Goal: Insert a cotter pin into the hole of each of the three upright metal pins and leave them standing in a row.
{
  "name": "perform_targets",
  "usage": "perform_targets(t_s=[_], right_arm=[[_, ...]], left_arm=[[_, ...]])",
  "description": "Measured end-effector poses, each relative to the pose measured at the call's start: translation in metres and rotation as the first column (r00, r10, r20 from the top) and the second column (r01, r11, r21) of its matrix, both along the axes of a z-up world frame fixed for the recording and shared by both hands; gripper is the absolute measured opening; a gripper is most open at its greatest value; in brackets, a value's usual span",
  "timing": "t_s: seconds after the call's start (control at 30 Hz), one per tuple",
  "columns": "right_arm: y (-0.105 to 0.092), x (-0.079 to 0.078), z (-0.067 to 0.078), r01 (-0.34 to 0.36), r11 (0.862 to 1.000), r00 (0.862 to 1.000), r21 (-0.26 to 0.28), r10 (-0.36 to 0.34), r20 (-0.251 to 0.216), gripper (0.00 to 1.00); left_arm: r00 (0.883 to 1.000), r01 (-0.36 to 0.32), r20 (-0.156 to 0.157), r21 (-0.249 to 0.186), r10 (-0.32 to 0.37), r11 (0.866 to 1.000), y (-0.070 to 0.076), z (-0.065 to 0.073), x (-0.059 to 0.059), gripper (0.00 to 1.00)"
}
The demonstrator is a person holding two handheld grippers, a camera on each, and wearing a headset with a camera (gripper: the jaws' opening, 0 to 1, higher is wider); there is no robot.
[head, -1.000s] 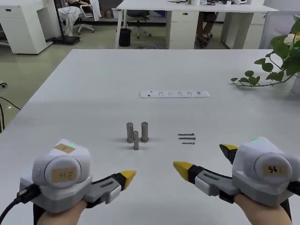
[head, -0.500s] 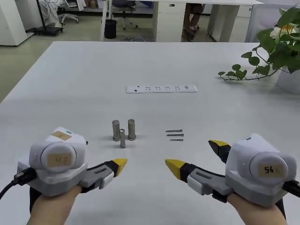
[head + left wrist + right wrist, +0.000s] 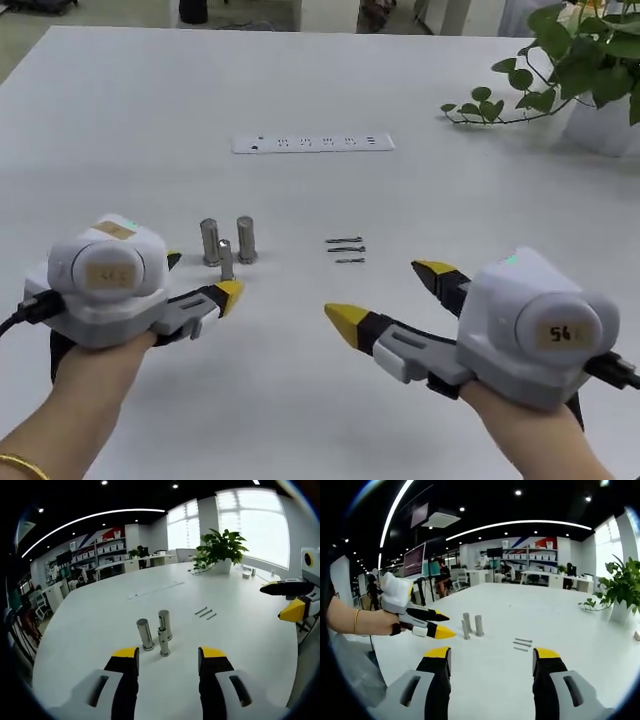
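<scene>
Three short upright metal pins (image 3: 227,248) stand in a tight cluster on the white table, also seen in the left gripper view (image 3: 156,631) and the right gripper view (image 3: 472,624). Three small cotter pins (image 3: 345,250) lie side by side to their right (image 3: 205,612) (image 3: 522,645). My left gripper (image 3: 202,275) is open and empty, its yellow tips just short of the metal pins (image 3: 167,655). My right gripper (image 3: 390,295) is open and empty, a little nearer than the cotter pins (image 3: 492,655).
A white power strip (image 3: 313,143) lies beyond the pins. A potted plant (image 3: 580,60) stands at the far right with a trailing stem on the table. Open tabletop (image 3: 120,120) lies to the left and in front.
The head camera has tilted down and closed in. My left gripper has moved forward, close to the metal pins. My right gripper stays open short of the cotter pins.
</scene>
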State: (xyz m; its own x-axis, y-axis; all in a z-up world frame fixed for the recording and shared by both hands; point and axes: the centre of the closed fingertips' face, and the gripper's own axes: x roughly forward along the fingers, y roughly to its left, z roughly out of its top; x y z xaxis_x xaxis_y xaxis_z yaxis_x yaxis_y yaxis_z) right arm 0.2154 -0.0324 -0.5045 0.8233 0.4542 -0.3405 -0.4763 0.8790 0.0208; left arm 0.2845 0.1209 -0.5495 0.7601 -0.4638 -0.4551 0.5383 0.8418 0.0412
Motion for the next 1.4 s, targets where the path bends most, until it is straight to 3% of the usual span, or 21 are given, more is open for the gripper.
perform_targets(t_s=[0.3,0.57,1.13,1.4], right_arm=[[0.002,0.007,-0.003,-0.002,1.0,1.0,0.008,0.002,-0.003,0.59],[0.005,0.011,-0.01,0.002,1.0,1.0,0.008,-0.002,-0.013,0.56],[0.007,0.01,-0.022,0.022,1.0,0.999,-0.009,-0.023,-0.045,0.49],[0.006,0.007,-0.024,0.038,0.999,0.998,-0.001,-0.038,-0.057,0.48]], left_arm=[[0.999,0.037,-0.004,-0.019,-0.037,0.999,-0.01,-0.013,0.019,0.34],[0.997,0.074,-0.013,-0.02,-0.075,0.997,-0.016,-0.025,0.027,0.24],[0.995,0.1,-0.013,-0.034,-0.1,0.994,-0.017,-0.032,0.035,0.08],[0.993,0.117,-0.008,-0.039,-0.117,0.992,-0.016,-0.032,0.037,0.06]])
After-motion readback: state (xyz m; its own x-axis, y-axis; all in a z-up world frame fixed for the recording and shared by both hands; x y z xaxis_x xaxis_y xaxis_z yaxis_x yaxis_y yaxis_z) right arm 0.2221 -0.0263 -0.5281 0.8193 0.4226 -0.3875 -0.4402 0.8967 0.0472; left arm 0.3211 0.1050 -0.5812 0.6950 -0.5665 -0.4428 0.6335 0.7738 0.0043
